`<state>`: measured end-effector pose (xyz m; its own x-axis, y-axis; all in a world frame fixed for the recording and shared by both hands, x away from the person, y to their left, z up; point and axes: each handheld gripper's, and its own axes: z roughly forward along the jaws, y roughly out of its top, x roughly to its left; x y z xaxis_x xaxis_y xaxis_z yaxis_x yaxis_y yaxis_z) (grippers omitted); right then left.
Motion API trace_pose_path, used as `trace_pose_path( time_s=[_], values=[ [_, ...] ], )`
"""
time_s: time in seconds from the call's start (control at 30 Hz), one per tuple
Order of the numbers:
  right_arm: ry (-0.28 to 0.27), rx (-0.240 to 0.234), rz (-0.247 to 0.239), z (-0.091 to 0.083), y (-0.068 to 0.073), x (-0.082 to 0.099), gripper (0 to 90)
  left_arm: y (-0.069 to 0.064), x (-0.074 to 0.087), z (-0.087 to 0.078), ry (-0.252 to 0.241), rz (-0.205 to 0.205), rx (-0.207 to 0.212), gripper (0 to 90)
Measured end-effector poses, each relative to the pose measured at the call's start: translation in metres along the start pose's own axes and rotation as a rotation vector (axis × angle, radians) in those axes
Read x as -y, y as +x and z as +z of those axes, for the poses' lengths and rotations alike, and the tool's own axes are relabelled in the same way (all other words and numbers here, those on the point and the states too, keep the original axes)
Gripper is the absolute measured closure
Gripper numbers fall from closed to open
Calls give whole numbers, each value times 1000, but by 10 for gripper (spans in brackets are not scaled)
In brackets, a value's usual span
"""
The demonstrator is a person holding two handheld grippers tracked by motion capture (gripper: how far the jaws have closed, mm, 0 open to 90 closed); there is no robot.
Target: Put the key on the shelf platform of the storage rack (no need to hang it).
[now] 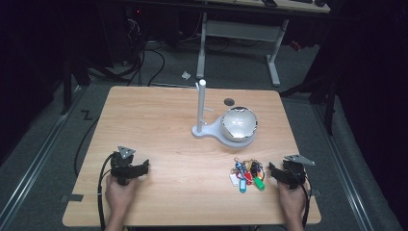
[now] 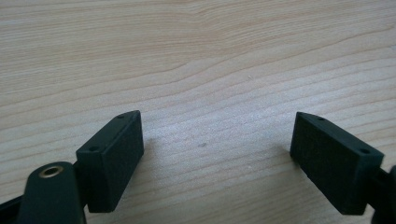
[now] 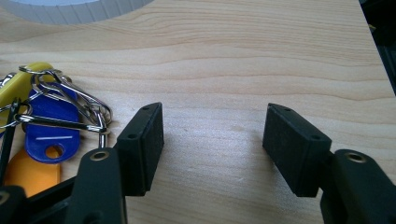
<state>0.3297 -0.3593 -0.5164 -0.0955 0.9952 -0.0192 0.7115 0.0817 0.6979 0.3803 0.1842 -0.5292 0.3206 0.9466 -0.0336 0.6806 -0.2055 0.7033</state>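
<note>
**Right gripper parked beside the key bunch, jaws wide and empty**

The right gripper [image 1: 277, 173] rests low over the near right part of the wooden table [image 1: 159, 120], its jaws spread apart with only bare wood between them in the right gripper view. That wide stance suits a loose, sprawling target: judging by how it sits, it is ready to slide sideways onto something rather than pinch what lies under it.

Just beside that gripper, on its left-hand side, lies the bunch of key tags [image 1: 247, 175] — blue, yellow, orange, red and green plastic fobs strung on wire rings [image 3: 70, 100]. The nearest ring lies very close to the outer face of the left jaw; whether it touches I cannot tell. Nothing is gripped.

Farther out, ahead of the gripper and a little to its left, stands a white peg stand [image 1: 200, 108] with a shiny metal bowl [image 1: 238, 123] on its base, probably where the tags are bound.

Well apart, across the table, the left gripper [image 1: 137, 169] also sits with jaws apart over bare wood, seemingly waiting.
</note>
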Motion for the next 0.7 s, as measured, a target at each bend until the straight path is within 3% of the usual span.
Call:
trace_pose_path(
  time_s=[0.7],
  values=[
    [1, -10, -9, 0, 0, 0, 363, 0, 0, 0, 1, 2, 0, 177]
  ],
)
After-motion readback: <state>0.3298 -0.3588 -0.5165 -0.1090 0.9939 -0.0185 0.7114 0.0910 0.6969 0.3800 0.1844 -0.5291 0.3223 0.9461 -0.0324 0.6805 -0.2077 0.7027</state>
